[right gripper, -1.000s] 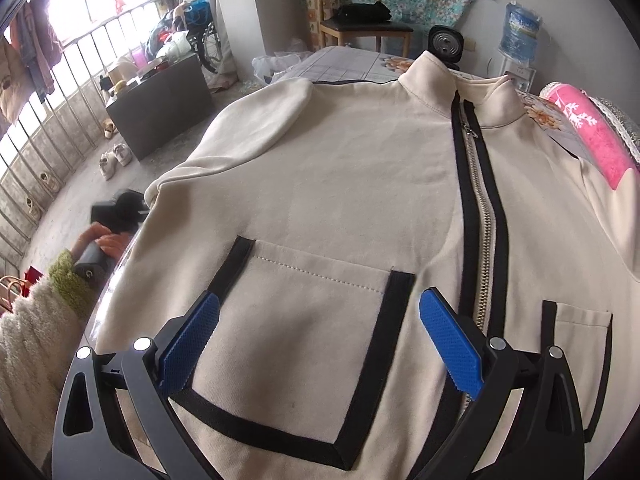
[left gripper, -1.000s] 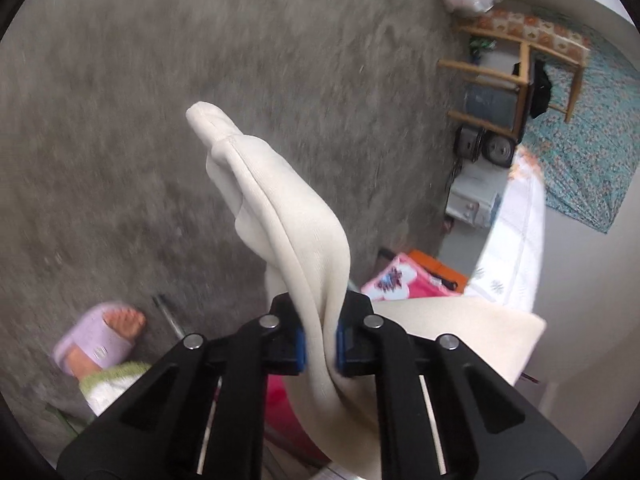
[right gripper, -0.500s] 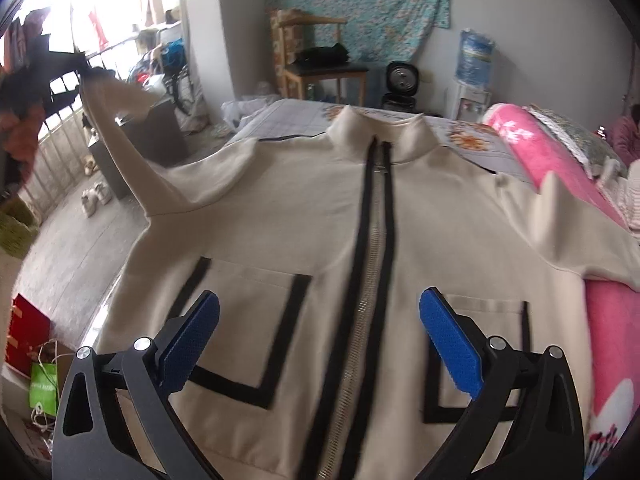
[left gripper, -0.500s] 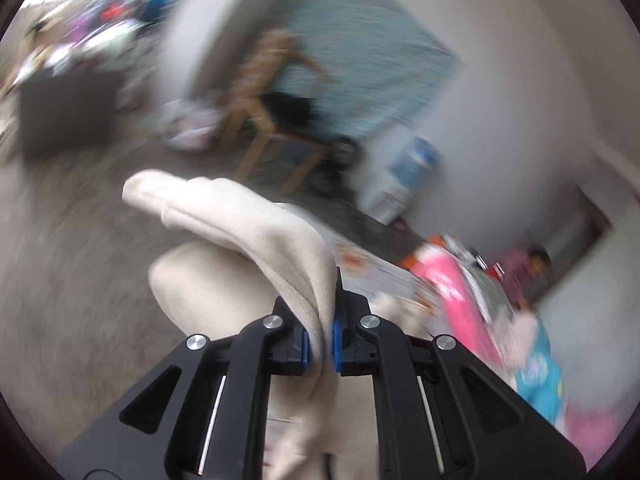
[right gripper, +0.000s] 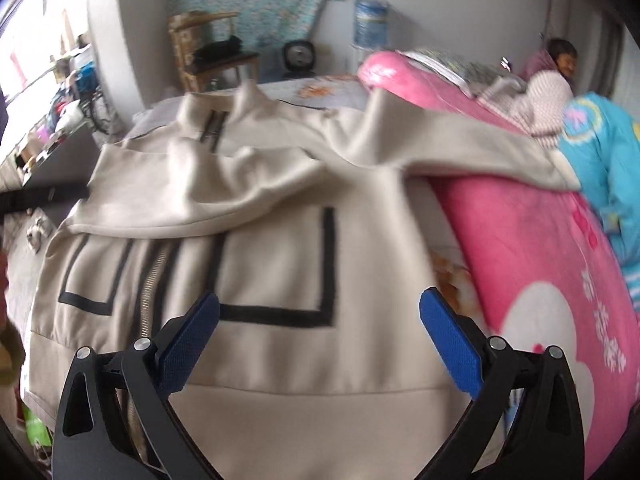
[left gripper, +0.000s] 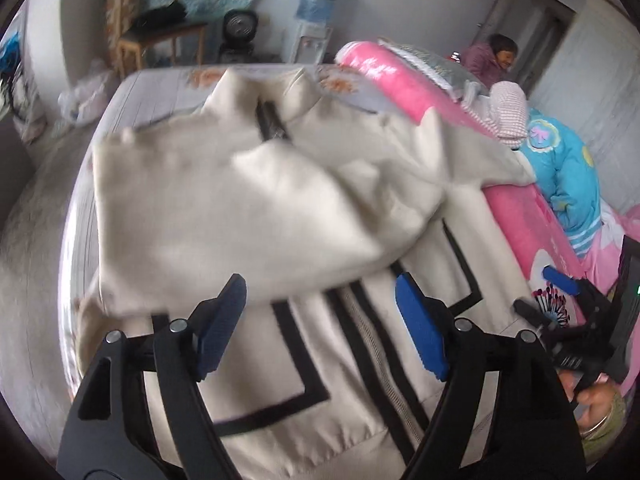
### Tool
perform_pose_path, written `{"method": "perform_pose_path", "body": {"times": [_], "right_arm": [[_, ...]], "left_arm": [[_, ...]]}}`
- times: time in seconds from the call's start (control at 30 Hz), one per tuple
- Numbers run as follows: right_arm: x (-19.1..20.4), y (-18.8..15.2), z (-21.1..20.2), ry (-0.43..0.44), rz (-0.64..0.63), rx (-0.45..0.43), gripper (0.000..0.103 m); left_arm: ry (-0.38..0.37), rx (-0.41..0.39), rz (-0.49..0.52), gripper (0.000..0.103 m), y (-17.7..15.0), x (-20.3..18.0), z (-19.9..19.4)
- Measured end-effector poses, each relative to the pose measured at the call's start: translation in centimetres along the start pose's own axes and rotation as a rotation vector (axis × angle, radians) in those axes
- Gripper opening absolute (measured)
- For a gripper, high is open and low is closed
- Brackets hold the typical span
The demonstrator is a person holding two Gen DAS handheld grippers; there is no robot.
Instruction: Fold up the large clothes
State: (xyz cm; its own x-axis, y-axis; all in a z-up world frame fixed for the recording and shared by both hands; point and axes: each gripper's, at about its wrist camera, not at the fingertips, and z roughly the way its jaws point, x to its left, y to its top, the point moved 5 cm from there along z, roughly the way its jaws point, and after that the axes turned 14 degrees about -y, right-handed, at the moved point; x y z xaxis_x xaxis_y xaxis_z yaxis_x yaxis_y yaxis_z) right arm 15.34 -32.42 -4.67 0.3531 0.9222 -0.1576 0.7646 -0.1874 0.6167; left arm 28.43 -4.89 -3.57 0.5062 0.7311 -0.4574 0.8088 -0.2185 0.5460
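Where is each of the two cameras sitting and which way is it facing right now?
Left wrist: sits on the left gripper, looking down over the cream zip jacket on the bed; its open fingers, the right gripper and a hand show.
Right wrist: sits on the right gripper, facing the jacket's pocket and the pink blanket; its open fingers show.
Shared: jacket, blanket, water dispenser, wooden chair.

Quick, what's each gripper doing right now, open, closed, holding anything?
Left gripper: open, jaws just opened, nothing between them; the cream zip-up jacket with black trim lies below.
Right gripper: open, empty, above the same jacket.
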Motion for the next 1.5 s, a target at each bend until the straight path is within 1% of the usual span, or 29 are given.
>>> {"method": "perform_pose_path", "body": {"times": [0.07, 0.13, 0.17, 0.2, 0.23, 0.27, 0.33, 0.37, 0.43, 0.47, 0.57, 0.6, 0.67, 0.73, 0.8, 0.83, 0.9, 0.93, 1.03, 1.07, 1.1, 1.13, 1.17, 1.27, 1.33, 1.4, 1.43, 1.47, 1.5], "right_arm": [[-1.7, 0.4, 0.1, 0.037, 0.039, 0.003, 0.098], [-2.8, 1.4, 0.2, 0.104, 0.082, 0.007, 0.098], [-3.2, 2.1, 0.4, 0.153, 0.107, 0.019, 0.098], [-3.4, 2.8, 0.7, 0.204, 0.125, 0.032, 0.098], [-3.3, 3.7, 1.2, 0.282, 0.147, 0.052, 0.098], [-3.0, 4.6, 1.6, 0.343, 0.165, 0.071, 0.098], [-2.3, 6.4, 3.6, 0.425, 0.179, 0.124, 0.098], [-1.7, 7.1, 4.7, 0.444, 0.173, 0.152, 0.098], [0.1, 8.4, 6.8, 0.451, 0.131, 0.19, 0.097], [0.9, 8.9, 7.6, 0.447, 0.116, 0.205, 0.093], [3.7, 10.0, 10.8, 0.406, 0.038, 0.242, 0.089], [4.5, 10.3, 11.9, 0.359, 0.008, 0.243, 0.085], [5.4, 10.7, 13.8, 0.283, -0.044, 0.253, 0.079], [6.1, 10.8, 15.4, 0.223, -0.083, 0.259, 0.072], [6.4, 10.8, 16.7, 0.167, -0.112, 0.269, 0.06], [6.3, 10.8, 17.1, 0.159, -0.116, 0.275, 0.057], [6.1, 10.3, 17.2, 0.176, -0.123, 0.289, 0.039], [6.3, 10.0, 17.0, 0.184, -0.134, 0.292, 0.034], [6.9, 9.8, 16.1, 0.104, -0.224, 0.244, 0.02], [6.9, 10.1, 15.7, 0.086, -0.236, 0.227, 0.012], [6.9, 10.6, 15.2, 0.085, -0.232, 0.215, 0.009], [6.8, 11.7, 14.5, 0.097, -0.214, 0.189, 0.007], [6.5, 12.9, 13.4, 0.106, -0.191, 0.151, 0.007], [5.3, 16.5, 9.3, 0.09, -0.132, -0.009, 0.007], [4.4, 17.5, 7.8, 0.092, -0.101, -0.062, 0.007], [4.1, 17.3, 8.0, 0.105, -0.093, -0.057, 0.007], [4.2, 16.4, 8.8, 0.118, -0.105, -0.017, 0.007], [4.6, 15.7, 10.0, 0.132, -0.122, 0.033, 0.013], [4.7, 14.4, 11.6, 0.154, -0.136, 0.105, 0.024]], "left_arm": [[0.037, -0.022, -0.053, 0.073, -1.5, 1.5, -0.6], [0.091, -0.045, -0.089, 0.073, -2.8, 2.2, -0.8], [0.121, -0.051, -0.106, 0.073, -3.3, 2.8, -0.9], [0.171, -0.052, -0.126, 0.073, -3.8, 3.5, -1.1], [0.217, -0.048, -0.138, 0.073, -4.1, 4.2, -1.2], [0.252, -0.045, -0.147, 0.07, -4.0, 4.6, -0.8], [0.322, -0.039, -0.163, 0.064, -4.9, 5.8, -0.7], [0.349, -0.044, -0.163, 0.06, -5.0, 6.2, -0.6], [0.394, -0.052, -0.156, 0.057, -5.5, 6.8, -0.7], [0.421, -0.05, -0.153, 0.053, -5.7, 7.2, -0.7], [0.453, -0.056, -0.157, 0.045, -6.0, 7.9, -0.7], [0.457, -0.054, -0.164, 0.04, -6.1, 8.3, -0.7], [0.464, -0.052, -0.181, 0.037, -6.3, 9.0, -0.6], [0.435, -0.059, -0.201, 0.036, -6.4, 9.4, -0.7], [0.428, -0.065, -0.2, 0.034, -6.5, 9.5, -0.8], [0.429, -0.066, -0.195, 0.034, -6.5, 9.5, -0.8], [0.425, -0.069, -0.19, 0.032, -6.6, 9.5, -0.7], [0.424, -0.071, -0.188, 0.032, -6.6, 9.5, -0.7], [0.413, -0.083, -0.192, 0.032, -6.6, 9.6, -0.7], [0.407, -0.087, -0.198, 0.032, -6.6, 9.7, -0.7], [0.402, -0.092, -0.201, 0.031, -6.6, 9.8, -0.7], [0.4, -0.095, -0.204, 0.031, -6.5, 9.8, -0.7], [0.406, -0.097, -0.209, 0.027, -6.6, 9.9, -0.8], [0.4, -0.102, -0.223, 0.023, -6.5, 10.2, -1.0], [0.399, -0.103, -0.228, 0.021, -6.5, 10.3, -1.0], [0.404, -0.1, -0.224, 0.021, -6.5, 10.3, -0.9], [0.409, -0.097, -0.22, 0.021, -6.5, 10.2, -0.9], [0.411, -0.094, -0.216, 0.021, -6.6, 10.2, -0.9], [0.411, -0.093, -0.214, 0.021, -6.6, 10.1, -0.9]]}}
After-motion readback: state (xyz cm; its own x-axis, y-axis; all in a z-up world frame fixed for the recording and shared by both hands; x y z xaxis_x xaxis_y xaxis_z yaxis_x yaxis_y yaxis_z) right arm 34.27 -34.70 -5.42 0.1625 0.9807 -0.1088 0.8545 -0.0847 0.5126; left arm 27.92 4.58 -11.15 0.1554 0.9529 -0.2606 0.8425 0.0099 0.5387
